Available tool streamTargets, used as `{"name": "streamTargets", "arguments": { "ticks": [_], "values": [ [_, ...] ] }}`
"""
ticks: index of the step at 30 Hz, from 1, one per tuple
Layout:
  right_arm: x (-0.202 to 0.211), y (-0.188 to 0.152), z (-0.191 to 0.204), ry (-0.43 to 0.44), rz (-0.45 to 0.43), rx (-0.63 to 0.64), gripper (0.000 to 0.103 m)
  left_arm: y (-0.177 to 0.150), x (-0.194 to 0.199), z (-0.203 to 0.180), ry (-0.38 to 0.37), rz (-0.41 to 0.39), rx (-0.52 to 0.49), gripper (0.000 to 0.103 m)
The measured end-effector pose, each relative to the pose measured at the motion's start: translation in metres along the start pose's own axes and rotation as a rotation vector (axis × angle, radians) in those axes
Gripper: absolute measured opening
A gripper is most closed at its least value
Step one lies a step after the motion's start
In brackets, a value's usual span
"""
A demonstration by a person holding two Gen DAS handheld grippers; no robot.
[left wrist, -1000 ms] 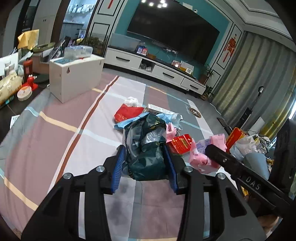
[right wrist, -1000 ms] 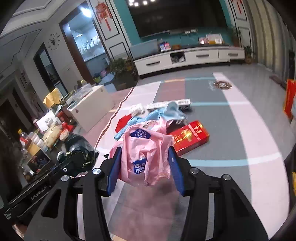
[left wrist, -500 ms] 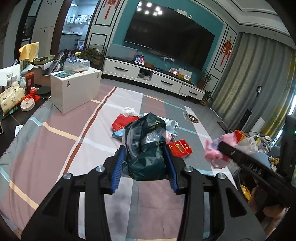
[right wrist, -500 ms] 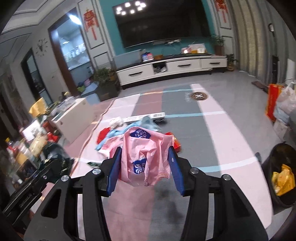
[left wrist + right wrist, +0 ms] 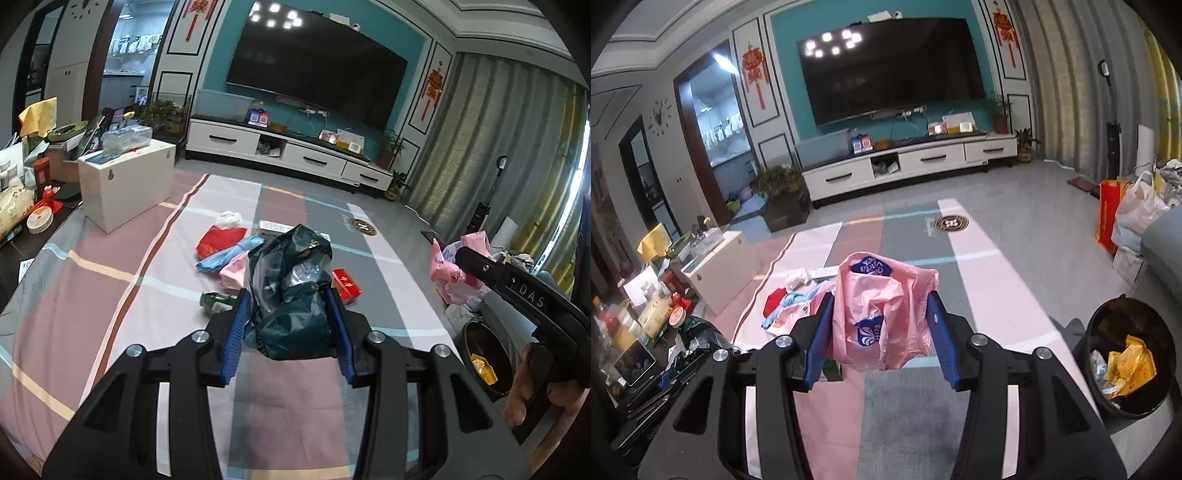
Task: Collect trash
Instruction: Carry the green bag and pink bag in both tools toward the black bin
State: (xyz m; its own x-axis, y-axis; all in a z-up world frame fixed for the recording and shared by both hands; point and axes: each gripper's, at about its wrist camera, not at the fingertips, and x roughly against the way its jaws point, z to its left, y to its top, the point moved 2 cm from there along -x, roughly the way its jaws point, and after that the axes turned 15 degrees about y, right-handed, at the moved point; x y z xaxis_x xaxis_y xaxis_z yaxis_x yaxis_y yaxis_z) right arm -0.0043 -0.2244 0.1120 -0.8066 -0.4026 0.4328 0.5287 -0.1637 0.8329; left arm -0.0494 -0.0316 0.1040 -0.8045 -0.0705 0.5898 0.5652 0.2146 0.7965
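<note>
We hold our left tool (image 5: 290,325) clamped on a crumpled dark green bag (image 5: 291,291), lifted above the striped mat (image 5: 110,295). Our right tool (image 5: 879,332) is clamped on a pink plastic bag (image 5: 882,306), also clear of the floor. More trash lies on the mat beyond: a red box (image 5: 346,283) and a blue wrapper (image 5: 229,253). A black bin (image 5: 1126,354) with yellow wrappers stands to the right.
</note>
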Motion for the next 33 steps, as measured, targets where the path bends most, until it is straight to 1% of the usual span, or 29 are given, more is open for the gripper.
{"name": "streamTargets", "arguments": {
  "ticks": [5, 9, 12, 19, 27, 30, 33],
  "values": [
    [0.017, 0.005, -0.004, -0.001, -0.042, 0.005, 0.05, 0.005, 0.006, -0.015, -0.038, 0.001, -0.007, 0.043],
    [0.032, 0.009, -0.01, -0.008, -0.072, 0.008, 0.05, 0.008, 0.013, -0.039, -0.069, -0.008, -0.041, 0.043],
    [0.044, 0.012, -0.015, -0.016, -0.117, 0.011, 0.05, 0.009, 0.018, -0.06, -0.102, -0.017, -0.065, 0.043],
    [0.078, 0.017, -0.037, -0.068, -0.199, -0.003, 0.05, 0.003, 0.022, -0.113, -0.164, -0.005, -0.122, 0.043],
    [0.12, 0.016, -0.078, -0.141, -0.291, -0.08, 0.05, -0.012, 0.017, -0.172, -0.222, 0.028, -0.197, 0.043],
    [0.133, 0.014, -0.095, -0.187, -0.319, -0.119, 0.05, -0.017, 0.015, -0.192, -0.247, 0.04, -0.221, 0.043],
    [0.144, 0.011, -0.115, -0.237, -0.342, -0.162, 0.05, -0.026, 0.015, -0.215, -0.293, 0.058, -0.242, 0.043]
  ]
}}
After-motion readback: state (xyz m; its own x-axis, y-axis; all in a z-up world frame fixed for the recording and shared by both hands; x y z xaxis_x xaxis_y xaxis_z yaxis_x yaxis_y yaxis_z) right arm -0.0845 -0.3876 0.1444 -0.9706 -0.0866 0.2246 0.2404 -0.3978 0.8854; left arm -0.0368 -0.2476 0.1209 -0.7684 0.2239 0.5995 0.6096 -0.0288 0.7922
